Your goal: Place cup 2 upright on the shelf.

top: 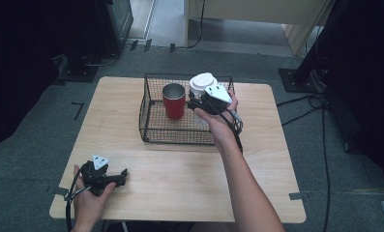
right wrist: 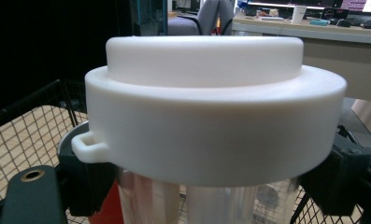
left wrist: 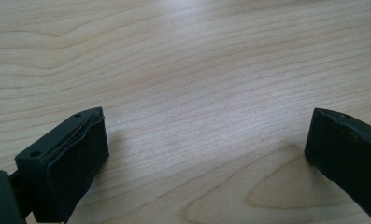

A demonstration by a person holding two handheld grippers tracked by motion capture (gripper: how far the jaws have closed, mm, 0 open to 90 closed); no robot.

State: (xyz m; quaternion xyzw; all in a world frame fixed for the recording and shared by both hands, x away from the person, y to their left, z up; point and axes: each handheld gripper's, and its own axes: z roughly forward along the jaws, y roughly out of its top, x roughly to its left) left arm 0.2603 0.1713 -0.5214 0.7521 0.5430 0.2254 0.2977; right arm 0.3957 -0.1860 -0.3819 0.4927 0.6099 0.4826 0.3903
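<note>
Two grippers are in use at a light wooden table, one in each of the person's hands. In the high view the right gripper is held out over the far right part of a black wire basket that sits toward the back of the table, and its jaws are closed on a clear bottle with a wide white lid. The right gripper view shows the black pads pressing on the see-through body just under the lid, one on each side, with the bottle standing upright; a small white tab sticks out from the lid's lower edge on the left of that view. Whether the bottle's base is resting on the basket floor or hanging just above it is hard to say, since the hand and gripper cover its lower part. A red cup with a metal rim stands upright inside the basket, just to the left of the bottle and apart from it. The left gripper rests low on the near left corner of the table, well away from the basket, its jaws pointing toward the right. Its own view shows both black jaws spread wide with bare wood grain between them.
</note>
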